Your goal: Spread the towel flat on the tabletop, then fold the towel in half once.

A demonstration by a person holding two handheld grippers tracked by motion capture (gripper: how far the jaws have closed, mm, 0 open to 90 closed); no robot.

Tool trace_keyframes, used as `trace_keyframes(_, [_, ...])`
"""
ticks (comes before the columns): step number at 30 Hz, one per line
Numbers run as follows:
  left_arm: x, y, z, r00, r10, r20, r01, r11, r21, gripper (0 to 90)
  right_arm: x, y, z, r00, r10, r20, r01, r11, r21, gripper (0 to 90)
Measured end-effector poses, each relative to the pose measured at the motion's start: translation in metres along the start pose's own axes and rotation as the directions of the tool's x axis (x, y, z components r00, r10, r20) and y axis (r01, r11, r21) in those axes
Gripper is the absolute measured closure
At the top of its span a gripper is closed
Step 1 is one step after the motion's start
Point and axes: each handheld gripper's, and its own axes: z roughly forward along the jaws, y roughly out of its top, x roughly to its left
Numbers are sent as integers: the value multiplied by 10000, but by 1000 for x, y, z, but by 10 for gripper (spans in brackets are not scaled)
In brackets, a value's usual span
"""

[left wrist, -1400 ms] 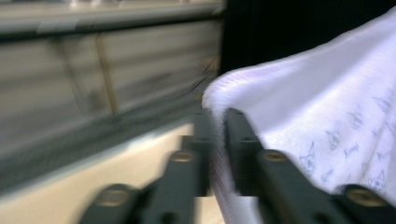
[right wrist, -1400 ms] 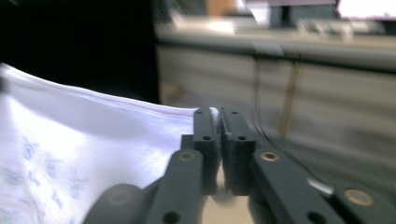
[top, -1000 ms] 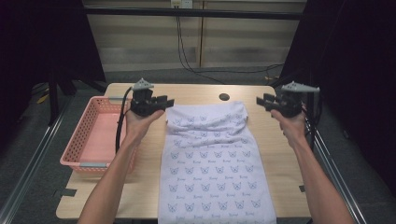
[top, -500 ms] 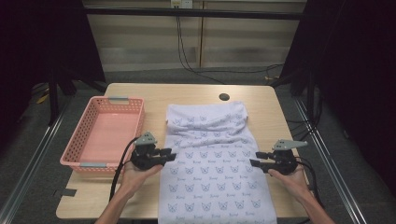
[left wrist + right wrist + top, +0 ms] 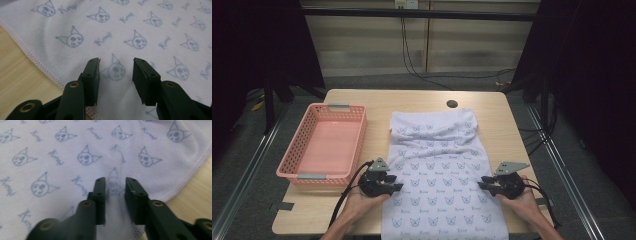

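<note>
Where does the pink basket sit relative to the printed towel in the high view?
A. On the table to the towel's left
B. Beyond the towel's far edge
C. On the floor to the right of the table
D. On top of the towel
A: the pink basket stands on the table left of the printed towel, not touching it.

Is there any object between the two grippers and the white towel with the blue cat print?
Nothing visible is. The left gripper sits at the white cat-print towel's left edge, jaws apart over flat cloth. The right gripper sits at its right edge, jaws just narrowed around a raised fold.
</note>
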Motion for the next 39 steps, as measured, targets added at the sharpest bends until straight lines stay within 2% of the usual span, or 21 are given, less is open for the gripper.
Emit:
trace_keyframes(2, [-2, -1, 0, 9995, 290, -98, -290, 9996, -13, 610, 2, -3, -5, 9998, 115, -167, -112, 9999, 131, 831])
trace_keyframes(5, [-5, -1, 0, 9970, 775, 88, -777, 9969, 148, 786, 6, -9, -11, 9990, 297, -341, -290, 9994, 200, 862])
trace_keyframes(7, [-6, 0, 0, 9980, 448, 448, -461, 9985, 303, 857, 12, -15, -18, 9974, 472, -541, -454, 9984, 339, 865])
trace_keyframes(8, [-7, -1, 0, 9965, 519, 659, -542, 9979, 345, 870, 14, -18, -21, 9967, 468, -660, -447, 9985, 328, 865])
trace_keyframes(10, [-14, -2, -2, 9946, 759, 706, -794, 9957, 479, 877, 19, -23, -27, 9945, 670, -808, -636, 9970, 442, 866])
trace_keyframes(12, [-19, -5, -6, 9930, 776, 887, -831, 9947, 597, 879, 25, -27, -32, 9922, 778, -969, -731, 9960, 512, 866])
trace_keyframes(13, [-22, -7, -8, 9920, 871, 910, -936, 9931, 703, 879, 28, -28, -34, 9918, 712, -1057, -648, 9960, 623, 864])
trace_keyframes(18, [-32, -21, -24, 9898, 739, 1218, -870, 9906, 1057, 879, 37, -28, -36, 9908, 267, -1328, -164, 9968, 781, 847])
trace_keyframes(21, [-35, -29, -32, 9856, 838, 1469, -1015, 9878, 1178, 878, 40, -28, -37, 9866, 231, -1613, -99, 9966, 819, 776])
trace_keyframes(22, [-35, -31, -35, 9867, 798, 1413, -961, 9890, 1122, 874, 40, -28, -37, 9861, 241, -1645, -116, 9970, 767, 746])
trace_keyframes(23, [-34, -31, -37, 9878, 820, 1321, -969, 9892, 1104, 844, 39, -27, -38, 9867, 312, -1595, -226, 9982, 554, 669])
trace_keyframes(24, [-32, -31, -37, 9859, 638, 1545, -803, 9914, 1031, 824, 36, -27, -40, 9889, 377, -1439, -330, 9988, 352, 597])
trace_keyframes(25, [-30, -29, -37, 9866, 524, 1544, -653, 9947, 797, 798, 32, -26, -41, 9898, 556, -1315, -544, 9984, 126, 564])
trace_keyframes(26, [-26, -26, -37, 9896, 406, 1376, -493, 9970, 602, 768, 27, -26, -43, 9893, 725, -1266, -741, 9972, -77, 550])
trace_keyframes(28, [-17, -17, -34, 9918, -95, 1273, 82, 9999, 104, 708, 17, -24, -43, 9925, 908, -820, -942, 9948, -382, 511])
trace_keyframes(29, [-11, -13, -31, 9922, -281, 1210, 292, 9995, -78, 674, 12, -22, -41, 9914, 1063, -761, -1101, 9928, -467, 498])
trace_keyframes(32, [4, 1, -21, 9943, -665, 830, 698, 9968, -376, 574, 3, -10, -36, 9934, 1019, -523, -1058, 9913, -781, 480])
trace_keyframes(34, [10, 8, -15, 9950, -639, 764, 670, 9970, -392, 535, 1, -2, -30, 9951, 881, -460, -915, 9928, -779, 471])
trace_keyframes(35, [14, 10, -10, 9967, -568, 575, 589, 9976, -358, 531, 1, 0, -28, 9956, 815, -461, -846, 9939, -708, 479])
trace_keyframes(37, [18, 13, -4, 9968, -686, 417, 700, 9970, -336, 532, -4, 4, -17, 9972, 732, -180, -740, 9961, -477, 494])
trace_keyframes(39, [20, 13, -1, 9983, -573, 143, 577, 9978, -315, 529, -9, 7, -8, 9982, 588, 71, -586, 9980, -237, 534])
